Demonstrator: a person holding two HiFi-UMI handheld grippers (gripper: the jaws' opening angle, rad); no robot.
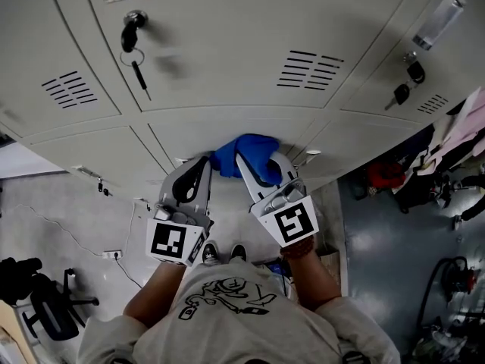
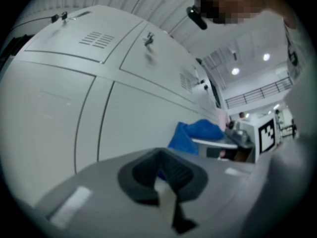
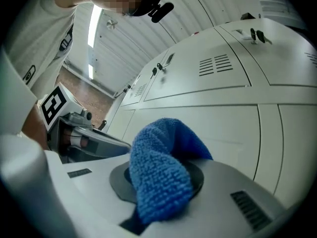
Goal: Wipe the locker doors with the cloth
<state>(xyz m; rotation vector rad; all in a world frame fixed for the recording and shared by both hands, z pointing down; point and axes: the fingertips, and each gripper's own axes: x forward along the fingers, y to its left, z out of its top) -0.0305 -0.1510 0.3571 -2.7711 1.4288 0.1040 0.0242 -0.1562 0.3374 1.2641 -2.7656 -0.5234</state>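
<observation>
Evidently mid-wipe, low down: blue cloth (image 1: 246,152) bunched and clamped between the jaws of the right gripper (image 1: 260,161), seemingly pressed against the lower middle locker door (image 1: 227,131), though actual contact hard to confirm from any view. Left gripper (image 1: 200,165) just beside it, tips at the cloth's left edge, jaws drawn together; a sliver of blue visible past its pads in the left gripper view, but impossible to say whether caught there or merely behind. Seen from the head view, a lump wider than tall, long axis running sideways across the door from the left gripper's tips to the right gripper; seen from the right gripper view, rising out of the jaws in a folded hump, free end nosing forward toward the door. Probably only this one panel under way, with the upper doors (image 1: 227,44) not yet reached. Next, likely a firm sideways sweep along that long axis, keeping the fold flat on the metal and the grip tight so as not to shed the cloth; higher up, care needed round the hanging keys (image 1: 133,35) and the vent slots (image 1: 311,68)
</observation>
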